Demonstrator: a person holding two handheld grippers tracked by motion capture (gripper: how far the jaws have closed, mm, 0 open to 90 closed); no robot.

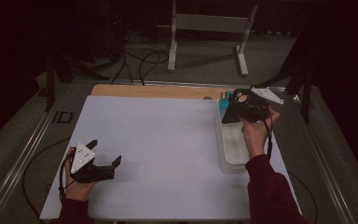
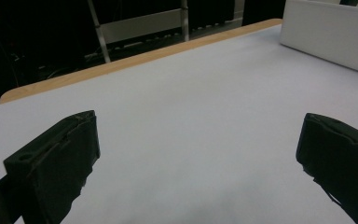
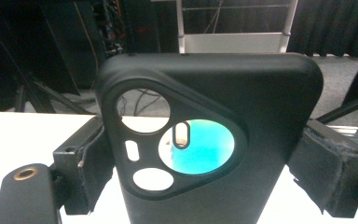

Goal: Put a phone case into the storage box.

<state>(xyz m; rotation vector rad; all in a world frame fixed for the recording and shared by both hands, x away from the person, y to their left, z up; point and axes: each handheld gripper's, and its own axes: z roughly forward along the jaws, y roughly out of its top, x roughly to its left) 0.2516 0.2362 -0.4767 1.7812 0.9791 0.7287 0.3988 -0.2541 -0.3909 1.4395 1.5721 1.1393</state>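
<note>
Clearly the right gripper (image 3: 200, 163) held its jaws clamped on the phone case (image 3: 209, 135) above the tray (image 1: 228, 154); steady lifting seemed wise, while the left gripper (image 1: 106, 154) rested, jaws apart, on the bench (image 1: 158, 140).

Dark room, grey carpet floor (image 1: 205, 65); white metal stand (image 1: 209, 28), black cables (image 1: 140, 60)

Matt black plastic phone case (image 3: 223, 93), smooth white table (image 1: 158, 140)

The matte black phone case with cut-out camera holes (image 3: 214, 135) is running off the bottom edge of the right gripper view. In the high view, the right gripper (image 1: 247, 106) is hiding most of a turquoise object (image 1: 223, 105), leaving it unidentifiable.
</note>
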